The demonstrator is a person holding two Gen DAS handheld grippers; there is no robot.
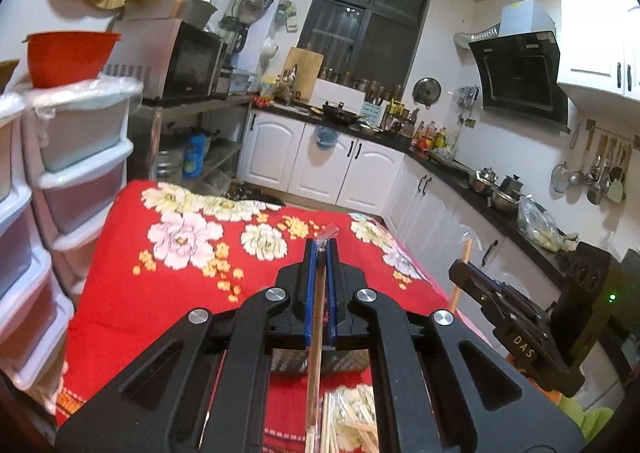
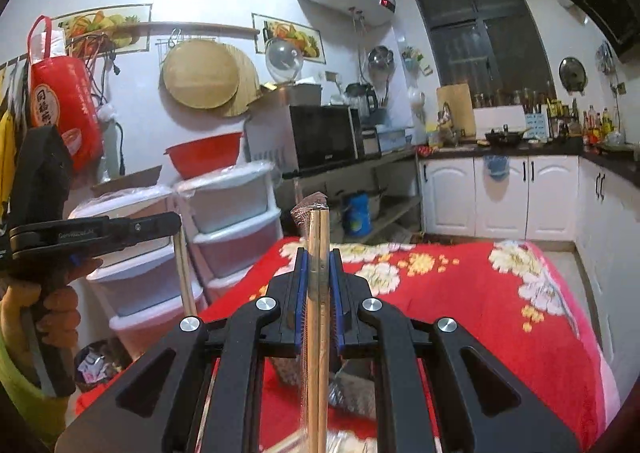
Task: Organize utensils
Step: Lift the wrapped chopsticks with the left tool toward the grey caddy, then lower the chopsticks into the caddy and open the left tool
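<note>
My left gripper (image 1: 321,249) is shut on a wrapped pair of wooden chopsticks (image 1: 315,333), held upright above the red floral tablecloth (image 1: 160,293). My right gripper (image 2: 319,253) is shut on another wrapped pair of chopsticks (image 2: 319,237), also upright. Each gripper shows in the other's view: the right one at the right edge (image 1: 464,267), the left one at the left (image 2: 176,219), both with chopsticks in them. A pile of loose wrapped chopsticks (image 1: 352,421) lies on the cloth below the left gripper. A dark woven container (image 1: 320,363) sits under the jaws.
Stacked plastic drawers (image 1: 76,157) with a red basin (image 1: 68,57) stand left of the table. White kitchen cabinets (image 1: 352,169) and a cluttered black counter (image 1: 472,177) run along the far and right walls. A microwave (image 1: 188,61) sits on a metal shelf.
</note>
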